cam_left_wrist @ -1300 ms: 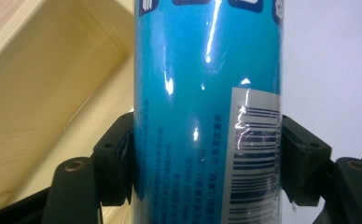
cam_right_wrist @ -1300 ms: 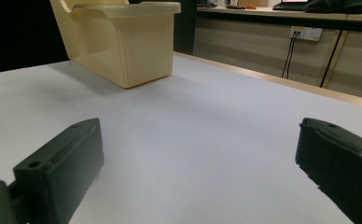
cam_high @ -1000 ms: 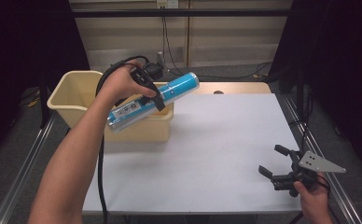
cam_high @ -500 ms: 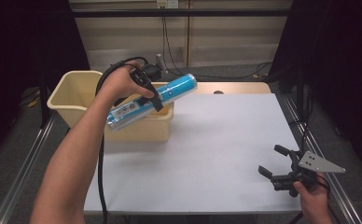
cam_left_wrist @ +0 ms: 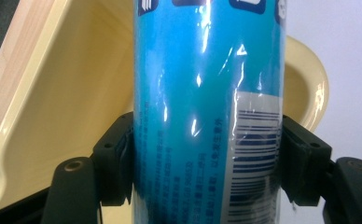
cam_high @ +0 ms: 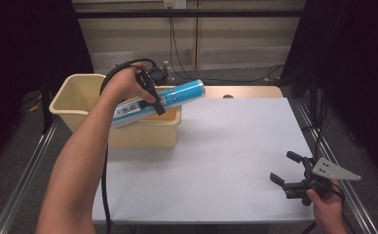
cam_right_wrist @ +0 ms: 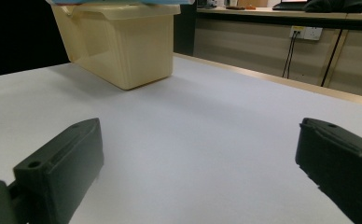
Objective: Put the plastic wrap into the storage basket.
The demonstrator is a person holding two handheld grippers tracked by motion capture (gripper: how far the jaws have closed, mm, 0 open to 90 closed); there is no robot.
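Holding the blue tube (cam_high: 159, 103) crosswise between my left gripper's (cam_high: 154, 100) jaws, pads pressing its sides, tilted above the yellow bin (cam_high: 75, 97). My right gripper (cam_high: 287, 169) rests near the table's (cam_high: 226, 146) corner, jaws wide, nothing between.

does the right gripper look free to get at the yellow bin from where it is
Probably yes: the right gripper has open, empty jaws, and bare white table lies between it and the yellow bin.

I see the tube (cam_high: 158, 101) over the tub (cam_high: 75, 90) at upper left of the table (cam_high: 216, 161); my right gripper (cam_high: 289, 170) sits lower right.
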